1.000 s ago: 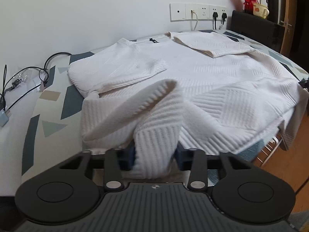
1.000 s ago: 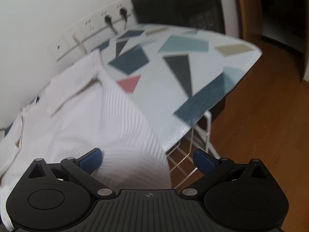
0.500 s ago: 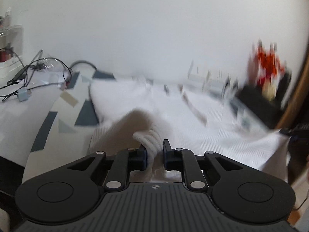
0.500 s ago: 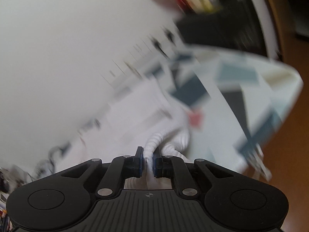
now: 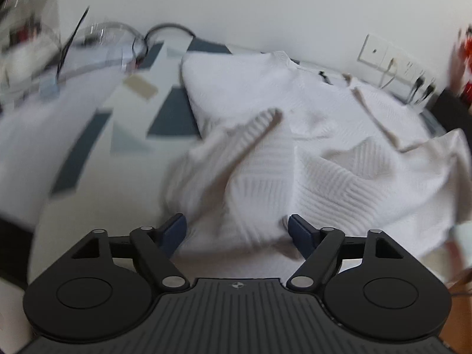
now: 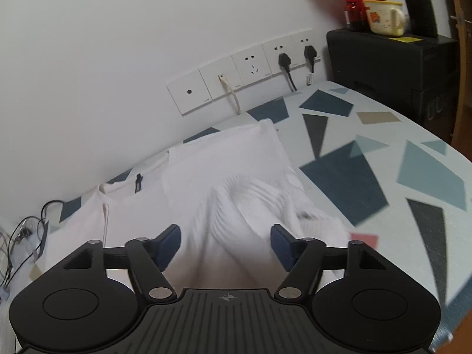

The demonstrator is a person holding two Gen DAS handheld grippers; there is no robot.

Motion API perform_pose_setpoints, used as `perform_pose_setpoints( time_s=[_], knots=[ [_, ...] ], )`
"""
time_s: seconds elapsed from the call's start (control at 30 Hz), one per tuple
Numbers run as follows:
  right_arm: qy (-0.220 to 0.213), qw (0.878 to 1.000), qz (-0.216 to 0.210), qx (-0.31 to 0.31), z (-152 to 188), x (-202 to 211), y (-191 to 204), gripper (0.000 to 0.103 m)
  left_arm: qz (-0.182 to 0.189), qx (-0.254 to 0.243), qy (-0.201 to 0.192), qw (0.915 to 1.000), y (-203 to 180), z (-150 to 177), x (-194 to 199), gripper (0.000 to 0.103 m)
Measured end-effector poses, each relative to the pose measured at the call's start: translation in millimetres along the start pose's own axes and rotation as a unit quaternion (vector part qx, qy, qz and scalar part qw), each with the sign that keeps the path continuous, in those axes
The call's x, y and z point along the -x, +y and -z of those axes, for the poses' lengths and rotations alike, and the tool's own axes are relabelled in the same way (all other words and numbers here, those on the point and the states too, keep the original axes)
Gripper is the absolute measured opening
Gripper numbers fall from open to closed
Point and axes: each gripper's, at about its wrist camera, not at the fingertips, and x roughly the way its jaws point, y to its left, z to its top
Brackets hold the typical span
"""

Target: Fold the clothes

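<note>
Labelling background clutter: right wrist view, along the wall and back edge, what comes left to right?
Tangled cables → wall sockets → black box with a red vase and a yellow-rimmed mug on top.

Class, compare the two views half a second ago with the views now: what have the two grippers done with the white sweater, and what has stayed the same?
Both have let go. The left gripper and right gripper, each pinched shut on a fold of the white sweater half a second ago, now stand open with the cloth lying loose between their fingers. Unchanged: the sweater remains on the patterned table, collar toward the wall.
</note>
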Motion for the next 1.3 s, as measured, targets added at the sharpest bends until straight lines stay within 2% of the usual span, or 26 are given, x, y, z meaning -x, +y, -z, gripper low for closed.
perform_pose_setpoints(
  time_s=[0.07,0.17,0.23,0.33,0.37,0.43,0.53,0.57,0.73,0.8,0.9,0.93,0.97,1.0,1.07,1.3],
  knots=[
    [0.006,1.0,-0.004,-0.016,16,8,-11,0.075,0.018,-0.005,-0.006,0.9998,4,16,13,0.09],
    [0.016,0.999,-0.009,-0.04,41,20,-28,0.075,0.005,-0.044,0.013,0.9989,2,30,11,0.09],
    [0.022,0.998,-0.012,-0.056,57,28,-39,0.074,-0.001,-0.041,0.02,0.999,-1,30,12,0.09],
    [0.031,0.996,-0.018,-0.079,82,40,-56,0.074,0.012,-0.018,0.0,0.9998,-10,28,28,0.09],
    [0.035,0.995,-0.02,-0.086,88,42,-60,0.073,0.005,-0.026,-0.002,0.9997,-15,31,30,0.09],
    [0.055,0.993,-0.035,-0.099,94,37,-60,0.063,-0.011,-0.042,-0.005,0.9991,-25,37,33,0.09],
    [0.098,0.98,-0.097,-0.14,105,24,-56,0.061,-0.047,-0.062,0.001,0.997,-35,46,31,0.09],
    [0.109,0.975,-0.114,-0.154,109,20,-54,0.061,-0.044,-0.056,0.002,0.9975,-35,48,31,0.09],
    [0.119,0.955,-0.153,-0.226,123,-3,-47,0.059,-0.038,-0.024,0.019,0.9988,-37,51,33,0.09],
    [0.128,0.946,-0.165,-0.25,124,-13,-46,0.051,-0.038,-0.003,0.034,0.9987,-36,51,32,0.09],
    [0.143,0.934,-0.179,-0.275,123,-26,-46,0.046,-0.053,-0.002,0.024,0.9983,-41,52,36,0.09],
    [0.141,0.93,-0.186,-0.283,122,-27,-46,0.043,-0.06,-0.004,0.02,0.998,-42,52,37,0.09],
    [0.126,0.928,-0.194,-0.293,120,-24,-48,0.034,-0.067,-0.01,0.018,0.9975,-45,53,39,0.09],
    [0.112,0.924,-0.203,-0.303,117,-20,-50,0.031,-0.074,-0.016,0.017,0.997,-46,53,40,0.09],
    [0.087,0.919,-0.219,-0.316,112,-14,-53,0.031,-0.088,-0.025,0.014,0.9957,-49,52,42,0.09],
    [0.045,0.925,-0.269,-0.265,97,5,-52,0.033,-0.09,-0.002,0.006,0.9959,-55,52,43,0.091]
  ],
)
